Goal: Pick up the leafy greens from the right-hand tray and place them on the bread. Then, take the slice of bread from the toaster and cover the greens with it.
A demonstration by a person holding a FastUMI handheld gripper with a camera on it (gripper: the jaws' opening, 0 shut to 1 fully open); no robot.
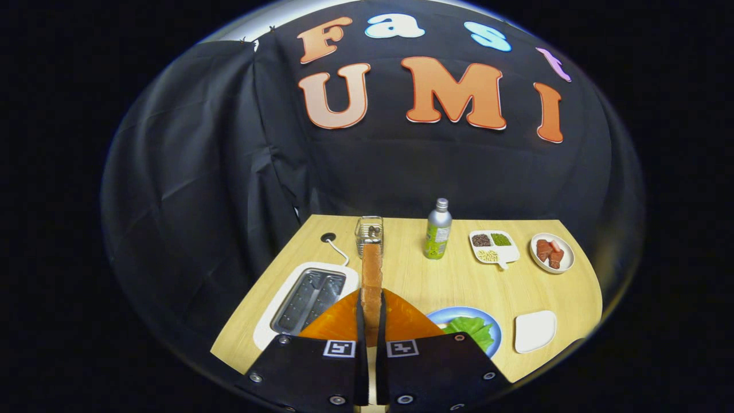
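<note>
Gripper view: our hand-held gripper [371, 321] is clenched on the bread slice [371, 281], held upright on edge between both fingers, lifted above the desk [459, 281]. Toaster [307, 298] sits empty at 10 o'clock of the fingers; blue plate [436, 315] with leafy greens [473, 330] at 3 o'clock, just beside them. We'd judge the slice light, stiffish but crumbly: keep the pinch flat-faced and gentle, lower it level onto the greens.
</note>
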